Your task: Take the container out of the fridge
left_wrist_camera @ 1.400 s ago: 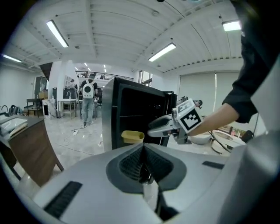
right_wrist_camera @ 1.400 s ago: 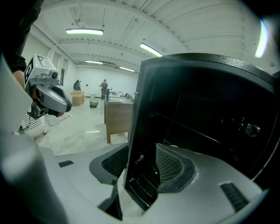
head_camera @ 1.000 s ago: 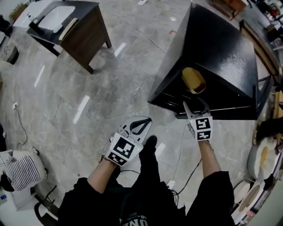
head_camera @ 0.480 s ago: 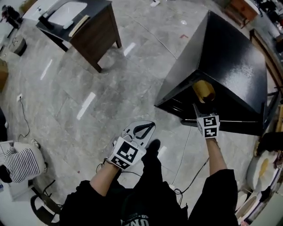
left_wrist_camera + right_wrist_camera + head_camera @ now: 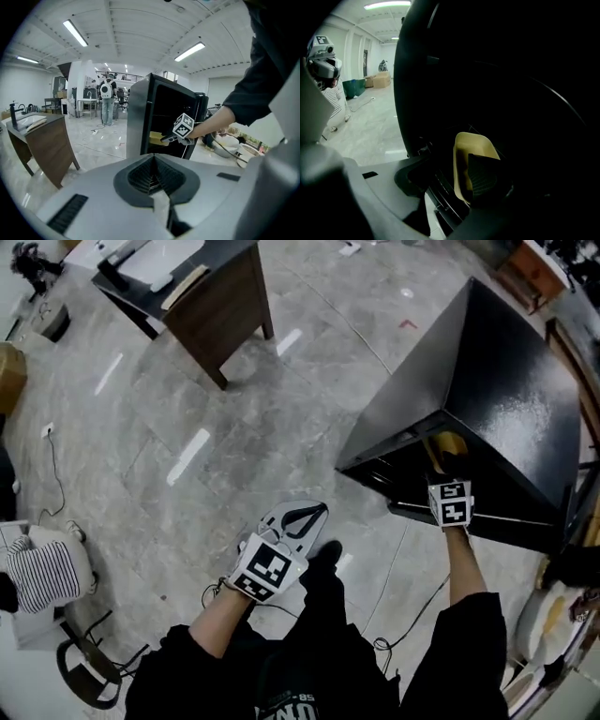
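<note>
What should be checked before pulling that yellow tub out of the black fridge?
1. Fridge open, container within reach: ok.
2. Right gripper straddles the container's wall, one jaw inside, one outside: ok.
3. Jaws closed on that wall: not ok, they stand apart.
4. Left gripper out of the way: ok, shut, empty, away from the fridge.
5. Container's contents: cannot tell, too dark.
</note>
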Motion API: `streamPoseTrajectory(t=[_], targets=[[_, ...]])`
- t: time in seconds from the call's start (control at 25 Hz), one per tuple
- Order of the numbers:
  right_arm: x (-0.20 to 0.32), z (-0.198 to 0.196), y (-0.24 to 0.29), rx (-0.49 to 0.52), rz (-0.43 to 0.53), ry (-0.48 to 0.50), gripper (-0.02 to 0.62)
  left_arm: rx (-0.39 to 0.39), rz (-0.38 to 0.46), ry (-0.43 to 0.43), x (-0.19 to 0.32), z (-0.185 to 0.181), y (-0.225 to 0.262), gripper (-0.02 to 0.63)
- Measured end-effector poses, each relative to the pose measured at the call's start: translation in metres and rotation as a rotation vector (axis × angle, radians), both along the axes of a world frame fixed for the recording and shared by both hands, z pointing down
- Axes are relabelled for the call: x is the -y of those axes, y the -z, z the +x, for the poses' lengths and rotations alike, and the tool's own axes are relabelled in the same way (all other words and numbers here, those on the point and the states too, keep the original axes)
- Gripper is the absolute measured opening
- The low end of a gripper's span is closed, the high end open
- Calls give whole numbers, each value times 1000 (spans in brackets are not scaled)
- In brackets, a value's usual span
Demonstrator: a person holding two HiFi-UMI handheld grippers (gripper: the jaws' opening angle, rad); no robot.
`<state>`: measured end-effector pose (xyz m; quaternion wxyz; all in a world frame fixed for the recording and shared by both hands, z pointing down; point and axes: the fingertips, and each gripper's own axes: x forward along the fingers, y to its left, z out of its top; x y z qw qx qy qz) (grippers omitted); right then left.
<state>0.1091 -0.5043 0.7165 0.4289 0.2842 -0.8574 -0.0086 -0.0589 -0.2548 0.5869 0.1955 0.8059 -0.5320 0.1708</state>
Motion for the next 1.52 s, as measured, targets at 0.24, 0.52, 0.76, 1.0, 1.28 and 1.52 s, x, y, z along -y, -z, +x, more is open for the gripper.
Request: streamPoseTrajectory(t=[0.24, 0.52, 0.76, 1.0, 1.28, 1.52], targets=[[15, 7, -27, -83, -90, -14, 194, 0, -7, 40, 2, -13, -3, 14], [20, 18, -46, -181, -191, -24, 193, 7, -12, 92, 1, -26, -5, 14], [17, 17, -52, -246, -210, -13, 147, 18, -24, 117, -9, -38, -7, 14], [13, 15, -51, -272, -233, -8, 50, 26, -37, 153, -26, -47, -7, 14], [1, 12, -45, -269, -215, -24, 44, 29, -41, 176, -43, -57, -4, 14], [-10, 7, -33, -253, -209, -26, 44, 25, -27, 163, -46, -53, 6, 14]])
